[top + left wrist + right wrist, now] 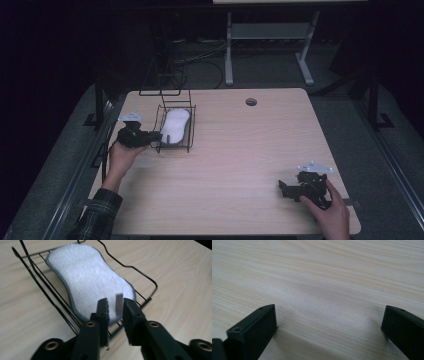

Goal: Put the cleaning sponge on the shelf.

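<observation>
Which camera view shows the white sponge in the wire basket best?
The left gripper view: the sponge is seen close up, with its grey edge and a small tag. The high view shows it small inside the wire basket. The right gripper view looks at bare table.

No legible text, label, brand, number or sign found. The small tag standing up from the white sponge in the wire rack at the far left shows a blank, blurred face in the left gripper view; whether it carries print cannot be told. The wood-grain surface carries no readable marking.
</observation>
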Demonstrator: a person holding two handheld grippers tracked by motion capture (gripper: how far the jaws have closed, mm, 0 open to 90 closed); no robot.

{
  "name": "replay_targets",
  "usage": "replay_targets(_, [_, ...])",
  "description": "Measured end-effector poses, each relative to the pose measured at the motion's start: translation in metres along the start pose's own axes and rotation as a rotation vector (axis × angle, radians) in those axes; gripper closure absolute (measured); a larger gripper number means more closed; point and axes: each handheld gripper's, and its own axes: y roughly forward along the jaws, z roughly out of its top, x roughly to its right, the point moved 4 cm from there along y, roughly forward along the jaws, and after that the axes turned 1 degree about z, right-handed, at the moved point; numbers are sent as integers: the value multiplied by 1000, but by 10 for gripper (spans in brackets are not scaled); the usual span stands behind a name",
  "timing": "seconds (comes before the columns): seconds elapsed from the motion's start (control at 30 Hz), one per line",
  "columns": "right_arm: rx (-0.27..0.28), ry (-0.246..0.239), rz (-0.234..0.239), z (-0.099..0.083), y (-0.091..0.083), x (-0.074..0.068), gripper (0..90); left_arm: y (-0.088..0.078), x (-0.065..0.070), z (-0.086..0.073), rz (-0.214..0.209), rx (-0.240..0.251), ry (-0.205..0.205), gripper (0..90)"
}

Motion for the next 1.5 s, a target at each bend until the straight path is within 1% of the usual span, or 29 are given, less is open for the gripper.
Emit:
replay_targets(0.07, [0,0,0,0,0,0,0,-4,5,-4,-1,-4,-9,667])
replay_targets(0.2, [0,0,0,0,0,0,0,-12,14,-13,-4,-22,13,570])
replay_targets(0.3, [0,0,0,0,0,0,0,-18,21,-20,-7,-29,19,505])
replay_targets(0.47, [0,0,0,0,0,0,0,-24,34,-33,1,-46,59,405])
replay_targets(0.53, [0,0,0,0,0,0,0,-26,39,-39,2,-47,62,366])
replay_targets(0.6, [0,0,0,0,0,0,0,-27,44,-44,10,-56,75,323])
replay_targets(0.67, [0,0,0,0,0,0,0,-26,49,-50,7,-63,78,292])
replay_targets(0.73, [0,0,0,0,0,0,0,-26,53,-55,23,-81,97,248])
replay_targets(0.77, [0,0,0,0,0,0,0,-25,54,-57,27,-81,96,233])
replay_targets(0.87, [0,0,0,0,0,0,0,-22,59,-67,39,-103,105,174])
replay_targets(1.0, [0,0,0,0,0,0,0,-17,65,-78,47,-136,124,148])
replay_targets(1.13, [0,0,0,0,0,0,0,-11,69,-89,49,-190,143,141])
replay_targets(1.23, [0,1,0,0,0,0,0,-9,71,-93,44,-200,153,135])
replay_targets(1.33, [0,1,0,0,0,0,0,-6,72,-96,49,-213,175,134])
replay_targets(1.43, [0,0,0,0,0,0,0,-3,74,-101,60,-232,185,130])
replay_targets(1.47, [0,1,0,0,0,0,0,-3,74,-101,65,-228,198,130])
replay_targets(1.5, [0,0,0,0,0,0,0,-3,74,-101,65,-227,198,129])
